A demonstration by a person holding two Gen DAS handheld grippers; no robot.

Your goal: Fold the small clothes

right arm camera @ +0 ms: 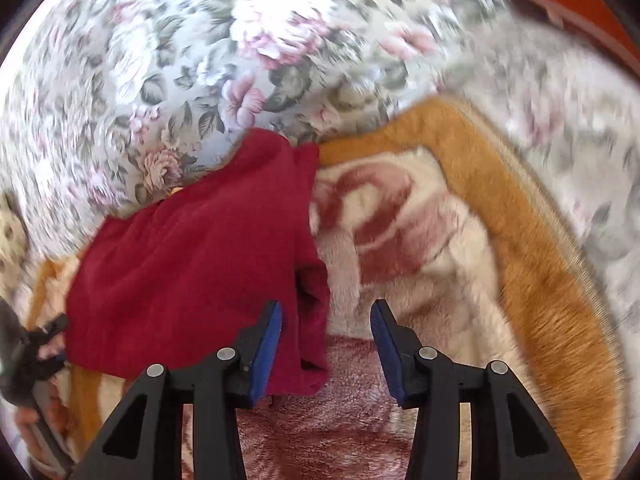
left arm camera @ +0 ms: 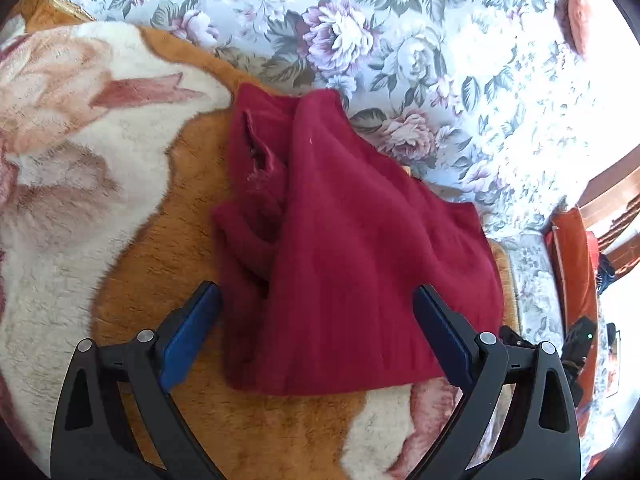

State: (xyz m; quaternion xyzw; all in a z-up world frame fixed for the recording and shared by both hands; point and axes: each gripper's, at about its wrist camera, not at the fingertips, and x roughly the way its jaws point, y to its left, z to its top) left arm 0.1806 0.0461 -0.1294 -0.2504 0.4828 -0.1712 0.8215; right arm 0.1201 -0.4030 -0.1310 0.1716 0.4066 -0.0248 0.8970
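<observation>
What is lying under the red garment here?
The red garment rests on a plush orange-and-cream blanket, its far edge reaching the floral bedspread. Anything beneath its folds is covered.

A dark red knitted garment (left arm camera: 352, 248) lies folded over on a fluffy orange, cream and pink blanket (left arm camera: 80, 184); its far end reaches the floral bedsheet (left arm camera: 400, 32); a rumpled, ribbed opening shows along one side; the top layer lies fairly smooth with soft creases; its near hem is straight.
</observation>
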